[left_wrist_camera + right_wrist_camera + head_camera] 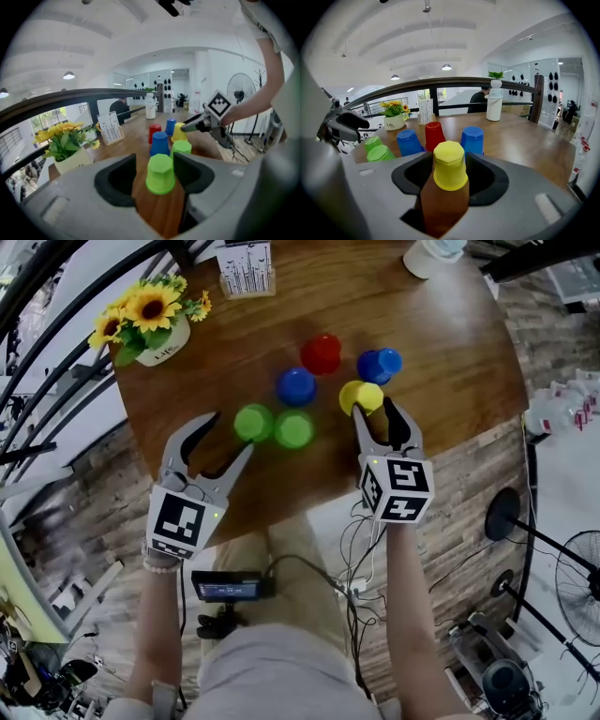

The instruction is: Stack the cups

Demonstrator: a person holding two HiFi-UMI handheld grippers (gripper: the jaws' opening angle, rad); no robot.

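Note:
Several upturned cups stand on the round wooden table [450,381]: a red cup [321,353], a blue cup [296,386], a second blue cup [378,365], a yellow cup [361,397] and two green cups [253,423] [294,429]. My right gripper [373,411] is open, its fingertips on either side of the yellow cup [449,164] with a gap at each pad. My left gripper [228,434] is open too. The left green cup [160,174] stands just ahead of it, in line with the gap between the jaws and untouched.
A pot of sunflowers [155,320] stands at the table's back left, a card stand [246,268] at the back, and a white container [427,254] at the back right. The table's near edge runs just under both grippers. Fan stands [525,531] are on the floor at right.

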